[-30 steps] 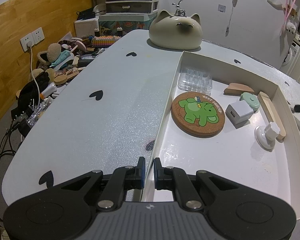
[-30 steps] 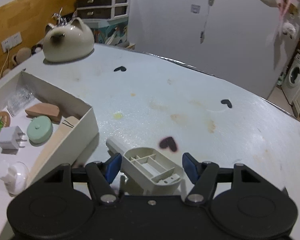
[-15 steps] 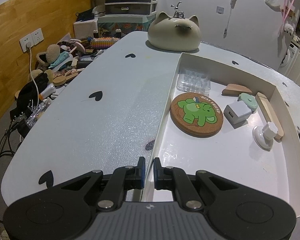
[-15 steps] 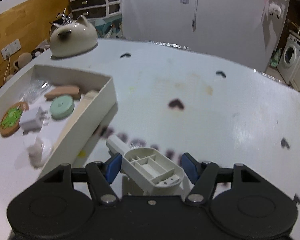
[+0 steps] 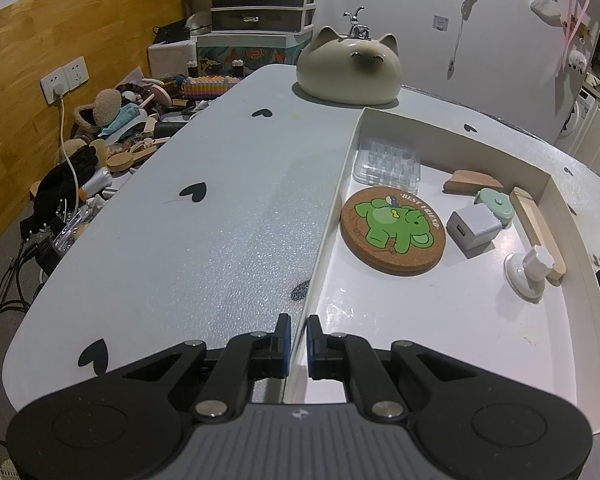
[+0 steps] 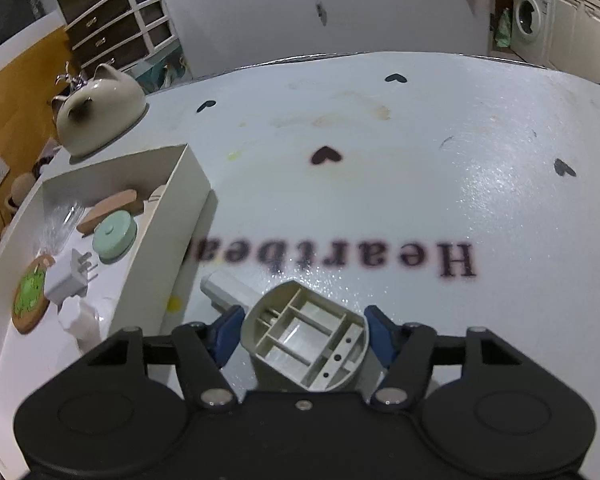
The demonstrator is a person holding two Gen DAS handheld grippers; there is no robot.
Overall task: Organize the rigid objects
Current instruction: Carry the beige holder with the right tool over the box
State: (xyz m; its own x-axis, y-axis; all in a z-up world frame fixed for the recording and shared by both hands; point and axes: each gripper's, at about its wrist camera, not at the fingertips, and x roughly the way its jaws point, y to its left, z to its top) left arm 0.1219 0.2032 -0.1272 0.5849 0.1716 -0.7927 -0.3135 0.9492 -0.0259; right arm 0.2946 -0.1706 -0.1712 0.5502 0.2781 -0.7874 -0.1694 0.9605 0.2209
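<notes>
We find the left claw (image 5: 298,340) clamped on the near wall of the white tray (image 5: 452,320), lower centre of the left wrist view, steadying it on the table (image 5: 204,240). The right claw (image 6: 305,334) is clamped on a grey ribbed plastic part (image 6: 306,344), low in its frame and just outside the tray's wall. We judge the work well advanced: the coaster (image 5: 394,231), charger (image 5: 474,230) and several other items lie inside, and the held part remains to be placed.
</notes>
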